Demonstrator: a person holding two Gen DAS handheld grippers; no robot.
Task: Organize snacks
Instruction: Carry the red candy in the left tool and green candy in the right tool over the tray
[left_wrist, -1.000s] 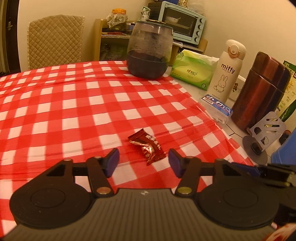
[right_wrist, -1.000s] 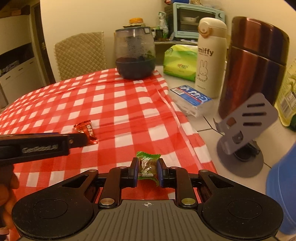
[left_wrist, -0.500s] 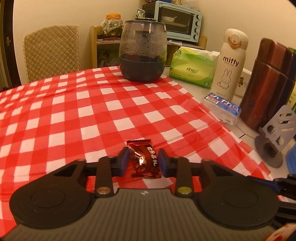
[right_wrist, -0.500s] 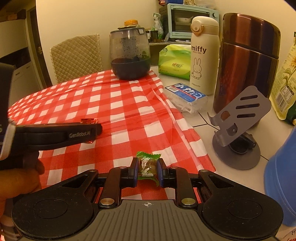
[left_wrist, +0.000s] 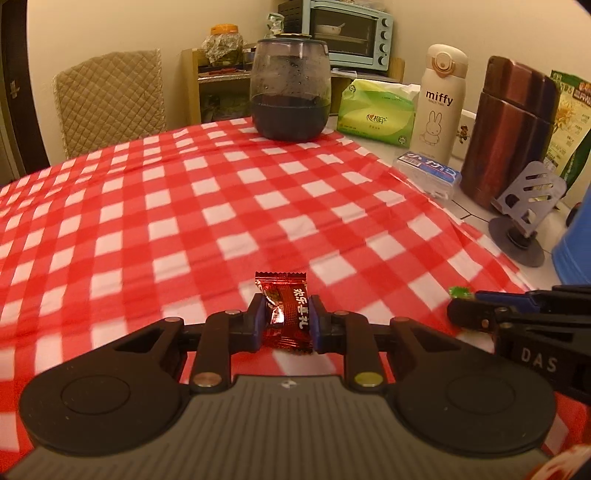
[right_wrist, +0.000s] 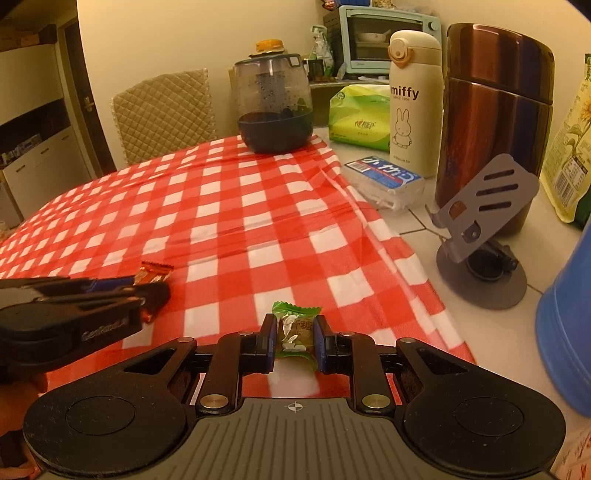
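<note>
Red-and-white checked cloth (left_wrist: 229, 206) covers the table in front of you, under warm yellowish light. At its far edge stands a dark lidded jar (left_wrist: 290, 86), with a quilted chair back (left_wrist: 110, 99) behind the table and a pale blue toaster oven (left_wrist: 349, 31) on a shelf against the wall. Off the cloth's right side, on the bare tabletop, sit a green tissue pack (left_wrist: 376, 110), a white bottle (left_wrist: 441, 103) printed with a rabbit, a small blue-and-white box (left_wrist: 430, 173), a brown metal flask (left_wrist: 511, 129) and a grey phone stand (left_wrist: 524, 218).

Your left gripper (left_wrist: 287, 325) has its jaws pinched narrow on a red candy (left_wrist: 286, 317); the blue pads press on both sides of the wrapper, and its crimped top edge sticks out beyond the fingertips. The candy is over the near part of the cloth, though you cannot tell from here whether it touches the cloth.

Your right gripper (right_wrist: 294, 338) is likewise clamped narrow on a green candy (right_wrist: 295, 328), held between the pads near the cloth's right edge. In the right wrist view your left gripper shows at the left with the red candy at its tip; in the left wrist view the right gripper shows at the right, a bit of green wrapper at its tip.
</note>
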